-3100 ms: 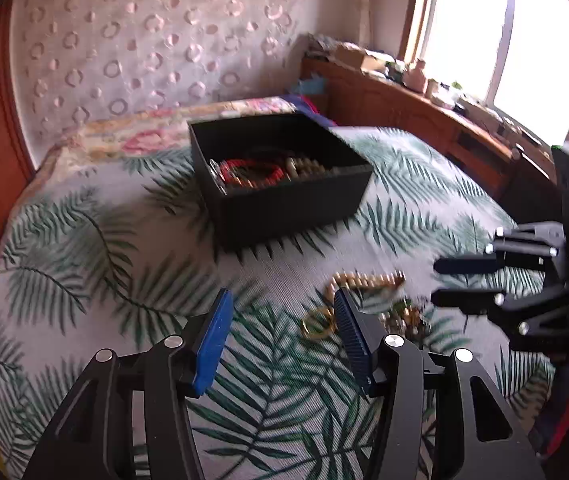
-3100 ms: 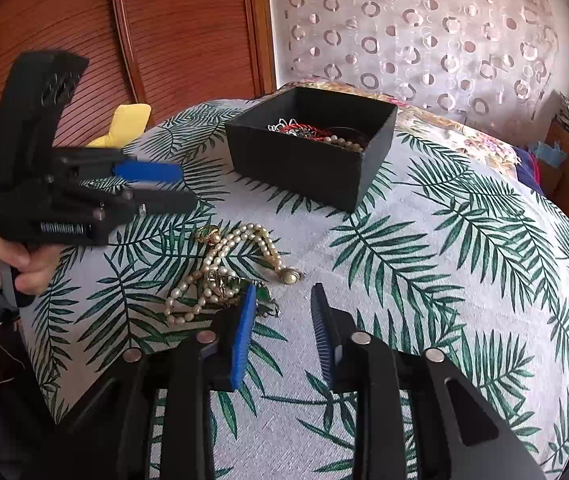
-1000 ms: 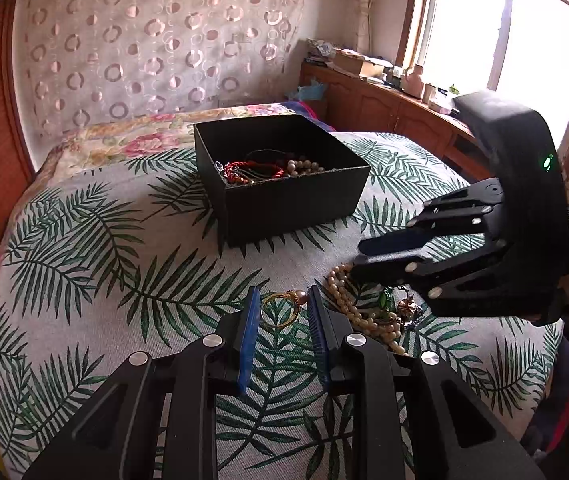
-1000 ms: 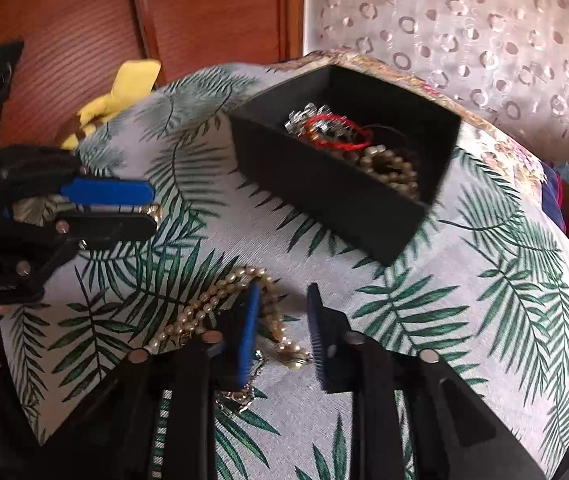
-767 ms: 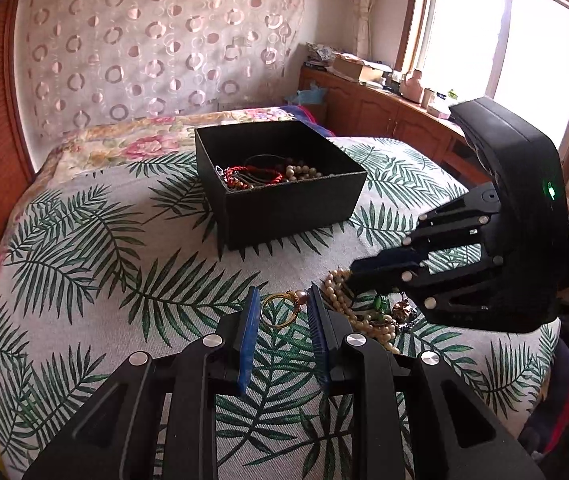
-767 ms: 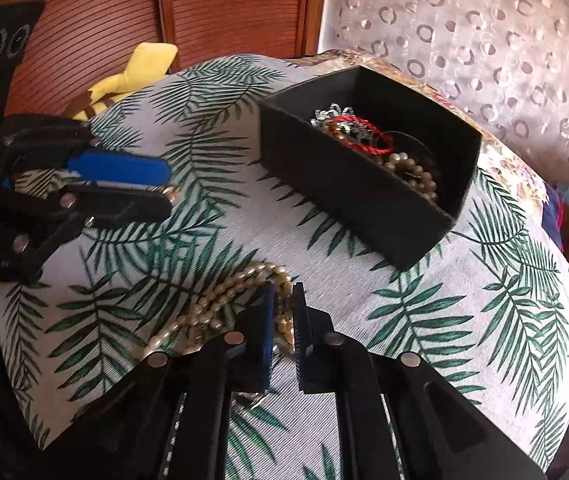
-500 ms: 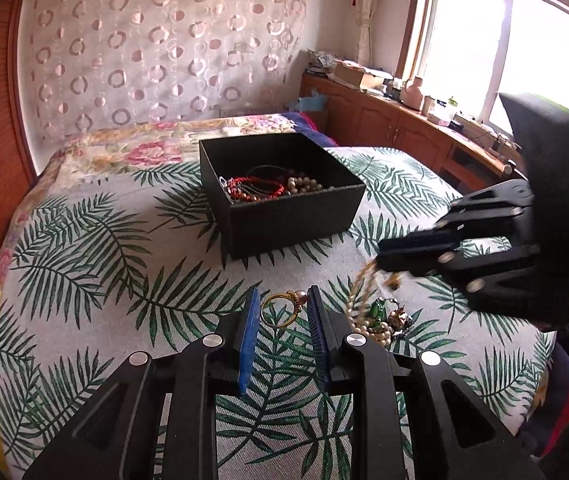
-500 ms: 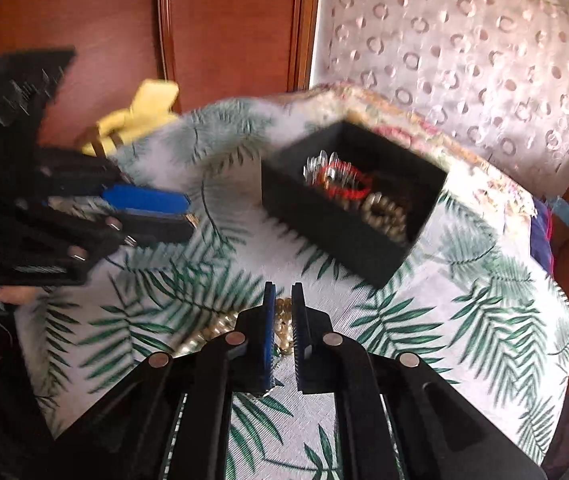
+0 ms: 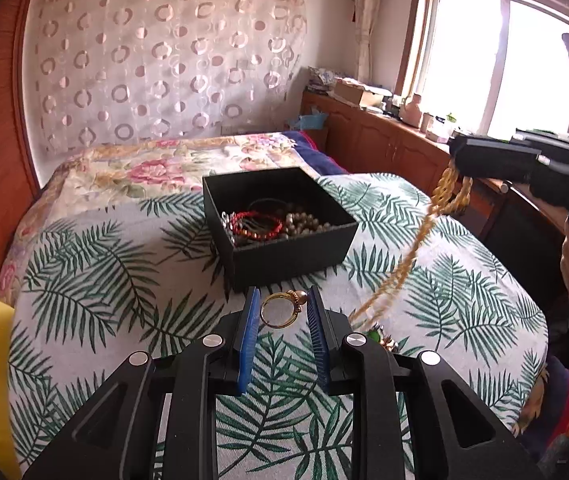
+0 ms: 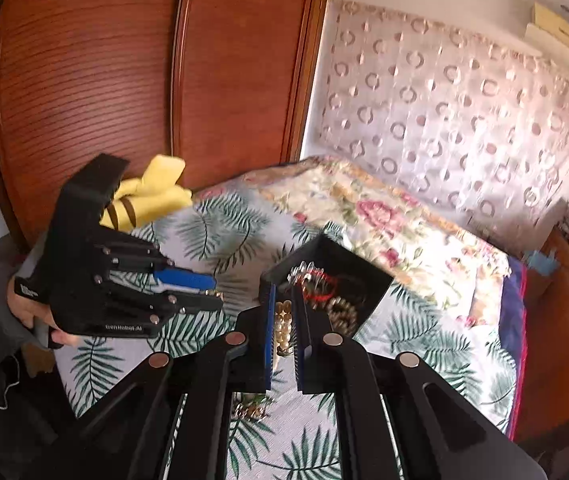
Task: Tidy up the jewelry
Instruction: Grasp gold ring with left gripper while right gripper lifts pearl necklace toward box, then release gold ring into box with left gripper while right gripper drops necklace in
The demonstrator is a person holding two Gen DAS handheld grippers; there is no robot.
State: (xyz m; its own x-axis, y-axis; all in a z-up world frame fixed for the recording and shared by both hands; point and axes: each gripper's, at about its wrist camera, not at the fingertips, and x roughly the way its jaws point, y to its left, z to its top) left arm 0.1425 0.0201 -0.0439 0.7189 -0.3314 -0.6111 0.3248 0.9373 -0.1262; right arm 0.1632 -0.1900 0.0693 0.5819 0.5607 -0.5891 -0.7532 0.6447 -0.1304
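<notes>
A black open box (image 9: 284, 256) with a red bracelet (image 9: 255, 225) and bead strings stands mid-bed; it also shows in the right wrist view (image 10: 368, 284). My left gripper (image 9: 283, 308) is shut on a gold ring (image 9: 280, 311), held above the cloth in front of the box. My right gripper (image 10: 283, 312) is shut on a pearl necklace (image 10: 283, 330), lifted high to the right of the box; the strand (image 9: 412, 248) hangs down to a small jewelry pile (image 9: 380, 340) on the cloth.
The palm-leaf cloth (image 9: 96, 264) covers the bed. A yellow plush toy (image 10: 144, 196) lies at the left edge by the wooden wardrobe (image 10: 104, 80). A wooden cabinet (image 9: 388, 148) with clutter runs under the window at right.
My left gripper closed on the gold ring and lifted it. My right gripper closed on the pearl necklace and raised it well above the bed, the strand trailing down.
</notes>
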